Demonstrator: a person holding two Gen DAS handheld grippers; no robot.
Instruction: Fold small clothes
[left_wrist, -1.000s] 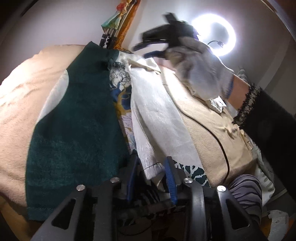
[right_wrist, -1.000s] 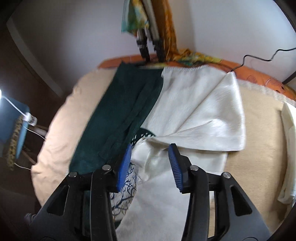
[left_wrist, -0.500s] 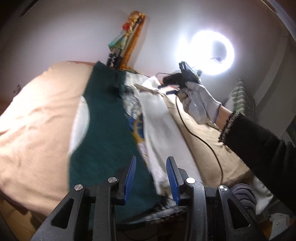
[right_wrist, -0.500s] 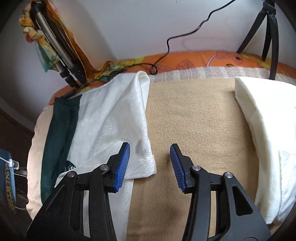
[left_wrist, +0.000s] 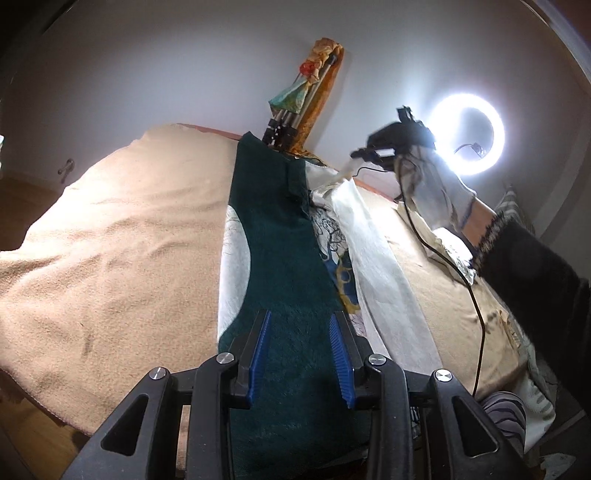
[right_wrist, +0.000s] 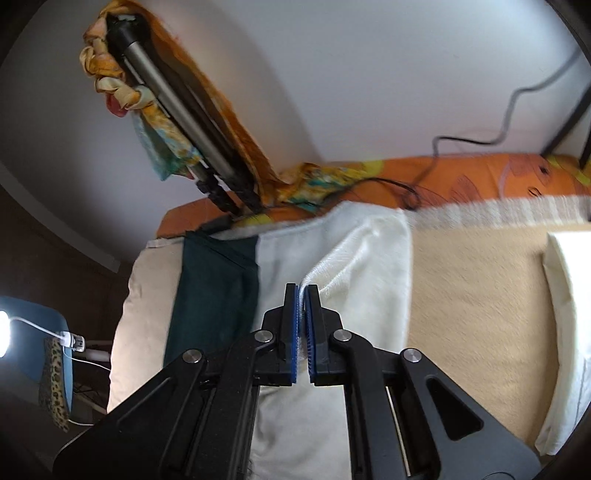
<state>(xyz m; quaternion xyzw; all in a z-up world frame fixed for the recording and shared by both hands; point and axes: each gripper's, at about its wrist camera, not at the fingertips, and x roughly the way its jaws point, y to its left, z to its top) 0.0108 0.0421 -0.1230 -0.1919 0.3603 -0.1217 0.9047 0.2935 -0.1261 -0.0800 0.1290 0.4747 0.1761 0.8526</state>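
Note:
A garment lies lengthwise on the beige blanket (left_wrist: 122, 251), with a dark green panel (left_wrist: 280, 236) and a white satin panel (left_wrist: 384, 280) beside a tree-print part. My left gripper (left_wrist: 300, 314) stands open just above the near end of the green panel, with nothing between its blue pads. My right gripper (right_wrist: 302, 288) is shut on a pinched ridge of the white panel (right_wrist: 373, 266), which rises into the pads. In the left wrist view the right gripper (left_wrist: 360, 155), in a gloved hand, lifts the white cloth's far corner. The green panel (right_wrist: 212, 288) lies left of it.
A folded tripod (right_wrist: 177, 110) wrapped in a colourful scarf leans on the wall at the bed's far edge. A ring light (left_wrist: 465, 134) glares at the right. A black cable (left_wrist: 458, 269) crosses the blanket. A white folded pile (right_wrist: 569, 295) lies at the right; a blue chair (right_wrist: 55, 332) stands off the left.
My right gripper swung to the white panel's edge and closed on a fold of it. My left gripper let go of the white hem and now hangs over the green panel.

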